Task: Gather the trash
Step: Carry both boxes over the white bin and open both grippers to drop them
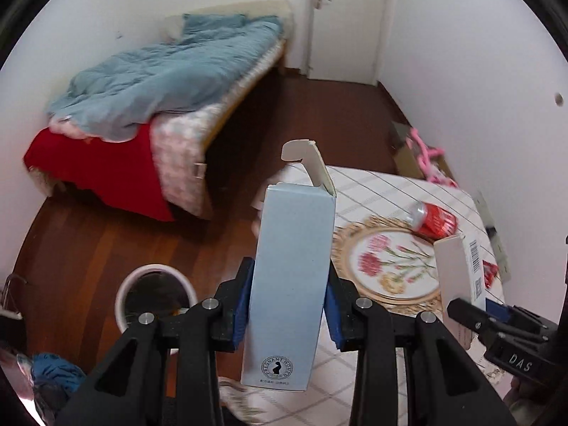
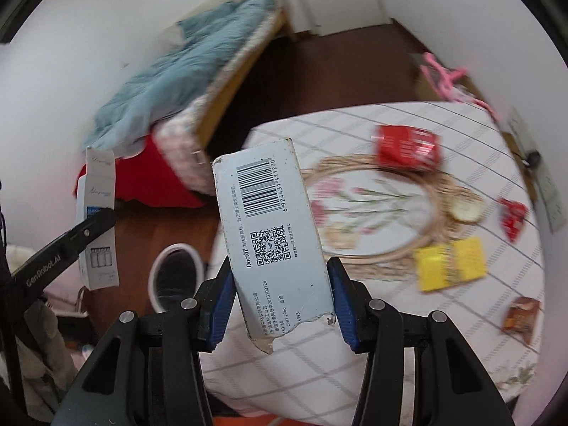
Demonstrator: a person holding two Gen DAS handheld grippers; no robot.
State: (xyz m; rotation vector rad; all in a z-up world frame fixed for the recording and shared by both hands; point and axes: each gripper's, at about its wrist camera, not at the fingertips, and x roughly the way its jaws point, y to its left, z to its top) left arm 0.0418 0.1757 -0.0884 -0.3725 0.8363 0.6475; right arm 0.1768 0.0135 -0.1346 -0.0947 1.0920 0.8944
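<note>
Cardboard, thin, light, crushable; pale blue carton [image 1: 291, 280] clamped mid-body in left gripper [image 1: 289, 305]; barcoded toothpaste box [image 2: 273, 238] clamped low in right gripper [image 2: 282, 301]; both above table edge [image 2: 355, 365] near white bin [image 1: 156, 300]; gentle squeeze on broad faces.

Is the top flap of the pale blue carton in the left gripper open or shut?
Open. The pale blue carton, clamped in the left gripper, has its top flap standing up, bent clear of the mouth.

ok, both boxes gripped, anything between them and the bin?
Nothing visible. The white round bin sits open on the wood floor beside the table, below the pale blue carton and the barcode-printed grey box.
</note>
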